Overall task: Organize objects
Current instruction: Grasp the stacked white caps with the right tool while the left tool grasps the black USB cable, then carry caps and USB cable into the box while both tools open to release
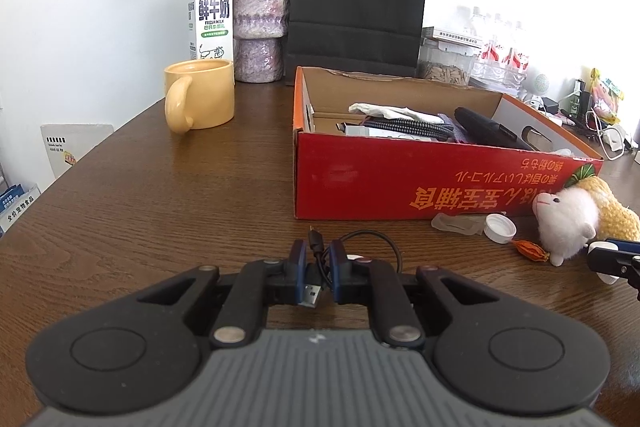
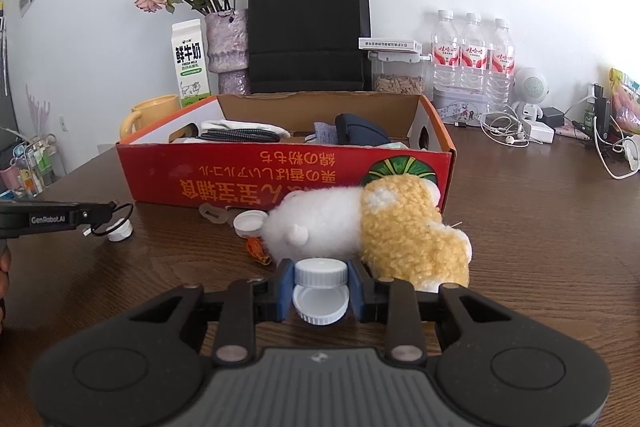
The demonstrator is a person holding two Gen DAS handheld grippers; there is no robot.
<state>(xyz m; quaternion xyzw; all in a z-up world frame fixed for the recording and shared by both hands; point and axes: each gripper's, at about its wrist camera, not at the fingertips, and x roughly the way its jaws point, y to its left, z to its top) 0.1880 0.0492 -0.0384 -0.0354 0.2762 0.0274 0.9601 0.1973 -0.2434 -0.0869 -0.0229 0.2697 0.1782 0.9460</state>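
Cable (image 1: 316, 267): black USB cable, coiled; seen in left wrist view, pinched in left gripper (image 1: 319, 269).
Cable axis: silver USB-A plug lies along the finger line, metal end pointing back twd camera; small plug end (image 1: 316, 237) sticks up/fwd past the tips, twd the red box (image 1: 360, 179).
Cable loop: rest of wire bulges out to the right of the pads, above the table (image 1: 160, 195).
Left claw: pads nearly together, clamped on the cable bundle.
Box (left view): just ahead, open top; braided cord, white cloth, dark pouch inside. Print on front wall reads upside down.
Beside box: yellow mug (image 1: 199, 95) to the left, well apart; milk carton (image 1: 212, 21) + vase (image 1: 259, 25) behind it.
Table right: white cap (image 1: 499, 229) and sheep plush (image 1: 568, 223) near box's front right corner.

Right view, caps: right gripper (image 2: 320, 287) clamped on a white cap (image 2: 321, 273), held on its sides, flat top up; 2nd open cap (image 2: 320, 305) right under it, hollow side facing camera.
Right claw: part apart, pads pressed on cap's rim.
Plush (image 2: 360, 223): lying on its side just past the tips, long axis left-right, white head left, yellow body right, touching box front (image 2: 248, 175).
Left gripper in this view (image 2: 110, 209): at left edge, pointing right, cable loop at its tip; white cap (image 2: 120, 231) on the table below.
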